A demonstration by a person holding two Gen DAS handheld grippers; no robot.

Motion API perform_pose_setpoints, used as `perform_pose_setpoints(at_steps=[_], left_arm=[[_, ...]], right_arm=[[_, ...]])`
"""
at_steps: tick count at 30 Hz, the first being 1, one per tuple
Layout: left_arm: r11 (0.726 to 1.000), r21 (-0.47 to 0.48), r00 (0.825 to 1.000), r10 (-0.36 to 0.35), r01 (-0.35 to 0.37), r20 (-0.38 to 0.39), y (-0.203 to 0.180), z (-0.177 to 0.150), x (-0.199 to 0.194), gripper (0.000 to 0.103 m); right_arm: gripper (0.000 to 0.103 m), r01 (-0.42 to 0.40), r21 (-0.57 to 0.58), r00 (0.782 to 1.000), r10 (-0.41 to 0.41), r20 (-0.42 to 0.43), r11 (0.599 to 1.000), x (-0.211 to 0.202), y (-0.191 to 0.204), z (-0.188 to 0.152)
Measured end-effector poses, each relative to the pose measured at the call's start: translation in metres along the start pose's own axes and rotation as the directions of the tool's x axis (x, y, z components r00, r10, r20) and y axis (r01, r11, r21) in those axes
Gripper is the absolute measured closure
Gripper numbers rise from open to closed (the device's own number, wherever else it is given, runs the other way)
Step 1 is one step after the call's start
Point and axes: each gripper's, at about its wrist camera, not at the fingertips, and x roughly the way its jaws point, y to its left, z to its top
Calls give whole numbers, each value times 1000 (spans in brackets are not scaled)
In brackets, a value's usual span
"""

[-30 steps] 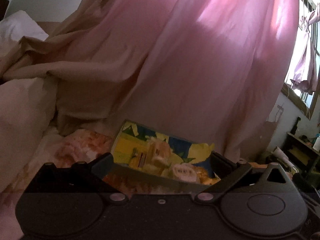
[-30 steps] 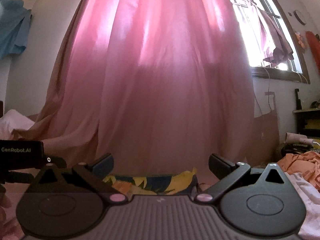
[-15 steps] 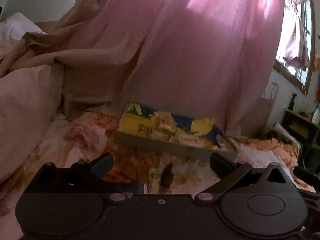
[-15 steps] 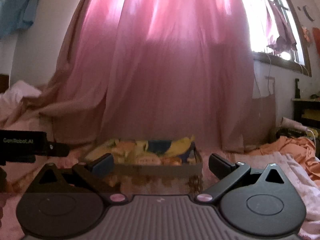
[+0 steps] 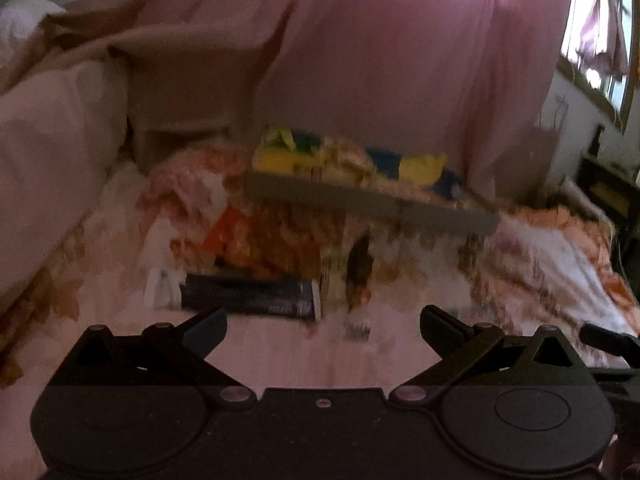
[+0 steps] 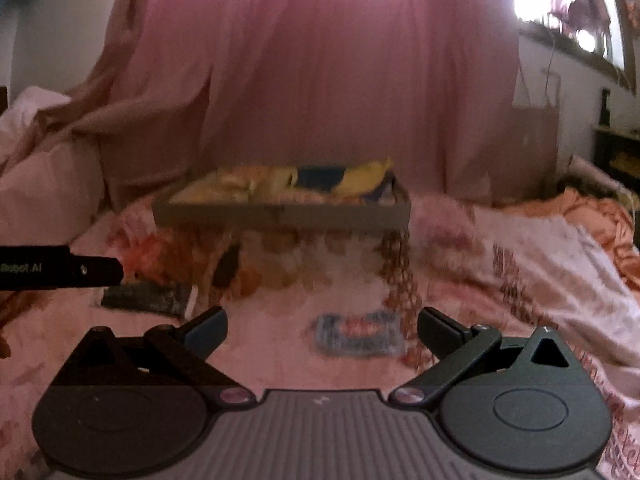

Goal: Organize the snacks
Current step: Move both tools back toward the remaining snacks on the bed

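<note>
Dark snack pack (image 5: 248, 295) just ahead of wide-spread left gripper (image 5: 323, 326).

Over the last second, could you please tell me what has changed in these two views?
Both views tipped down from the curtain toward the bed: the left gripper and right gripper now look over loose packets, a dark one and a blue one, which have come into sight. The snack tray sits higher in frame. Nothing was taken hold of; both grippers stay open and empty.
</note>
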Motion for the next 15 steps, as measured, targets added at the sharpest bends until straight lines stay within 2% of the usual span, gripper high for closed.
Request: perform_pose_setpoints(at_steps=[5, 15], left_arm=[[1000, -3, 998, 10, -10, -63, 5, -9, 11, 1], [1000, 12, 994, 2, -1, -106, 6, -11, 26, 1]], right_arm=[[0, 0, 26, 995, 2, -102, 1000, 15, -2, -7], [0, 17, 17, 986, -14, -166, 1000, 32, -1, -13]])
